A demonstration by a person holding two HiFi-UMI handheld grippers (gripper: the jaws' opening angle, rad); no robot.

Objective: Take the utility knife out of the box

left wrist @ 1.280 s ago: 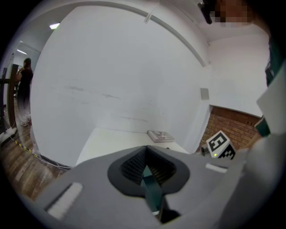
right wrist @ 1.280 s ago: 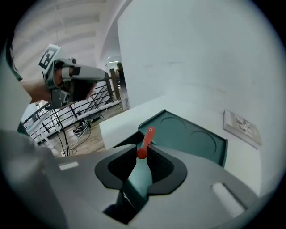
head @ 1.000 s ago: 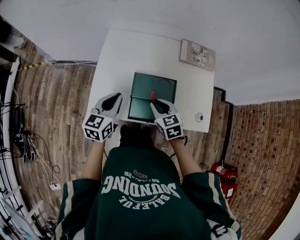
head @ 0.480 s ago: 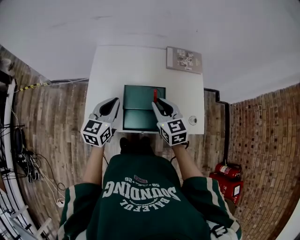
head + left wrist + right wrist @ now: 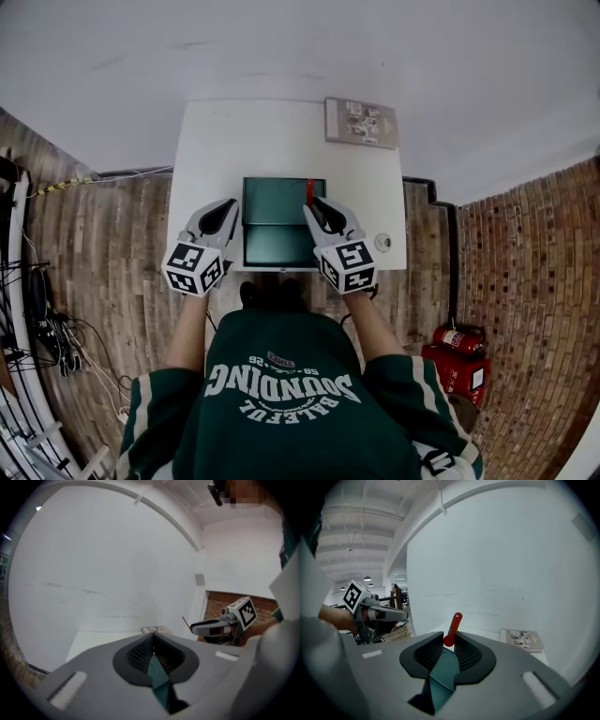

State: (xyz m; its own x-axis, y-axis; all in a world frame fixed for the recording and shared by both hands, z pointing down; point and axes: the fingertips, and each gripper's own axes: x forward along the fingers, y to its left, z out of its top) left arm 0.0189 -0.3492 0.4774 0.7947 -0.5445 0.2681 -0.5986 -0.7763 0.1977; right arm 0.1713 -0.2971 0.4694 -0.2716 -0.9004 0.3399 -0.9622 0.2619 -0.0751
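Note:
A dark green box (image 5: 279, 246) lies open on the white table (image 5: 281, 141) in the head view. My right gripper (image 5: 312, 204) is over the box's right part, shut on the red utility knife (image 5: 309, 190), which sticks out past the jaws. In the right gripper view the red knife (image 5: 453, 626) stands up, pinched between the dark pads, and my right gripper (image 5: 449, 641) is raised above the table. My left gripper (image 5: 228, 208) hovers by the box's left edge. Its jaws (image 5: 152, 641) meet with nothing between them.
A printed booklet (image 5: 361, 122) lies at the table's far right corner, and a small round object (image 5: 382, 242) sits near the right front edge. A white wall stands behind the table. On the wooden floor at the right lies a red fire extinguisher (image 5: 455, 339).
My right gripper has carried the red knife from over the middle of the box toward its right edge. The left gripper has stayed beside the box's left side.

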